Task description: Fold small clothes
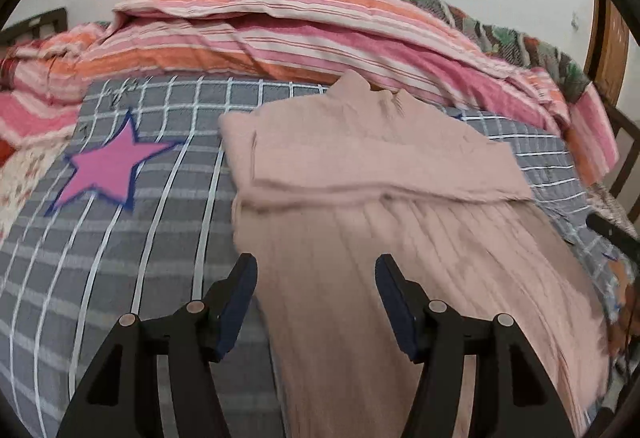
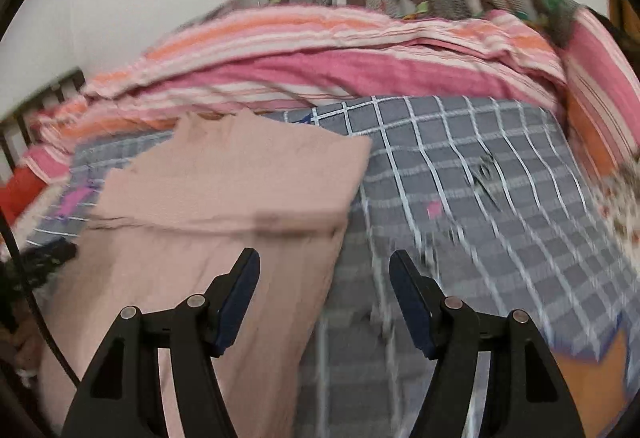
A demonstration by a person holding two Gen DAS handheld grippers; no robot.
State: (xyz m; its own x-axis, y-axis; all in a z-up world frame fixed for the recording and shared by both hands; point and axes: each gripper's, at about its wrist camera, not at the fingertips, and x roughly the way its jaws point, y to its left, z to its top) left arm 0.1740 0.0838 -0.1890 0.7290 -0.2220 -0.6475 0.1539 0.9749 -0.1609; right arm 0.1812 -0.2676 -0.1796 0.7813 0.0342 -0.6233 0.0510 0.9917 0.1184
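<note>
Pink ribbed sweater [image 1: 372, 174] partly folded on a bed.

The sweater, a soft knit with lengthwise ribs and a high collar, lies flat on the grey sheet [image 1: 132, 270] with its white grid; a sleeve is folded across its chest. A pink star [image 1: 110, 168] is left of the sweater, a striped blanket [image 1: 280, 38] behind it. Left gripper [image 1: 316, 302] and right gripper [image 2: 324, 302] hover over the sweater's near end, jaws apart, holding nothing.

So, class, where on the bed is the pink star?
The pink star shows in the left wrist view, printed on the grey checked sheet, left of the beige garment and below the striped blanket.
</note>
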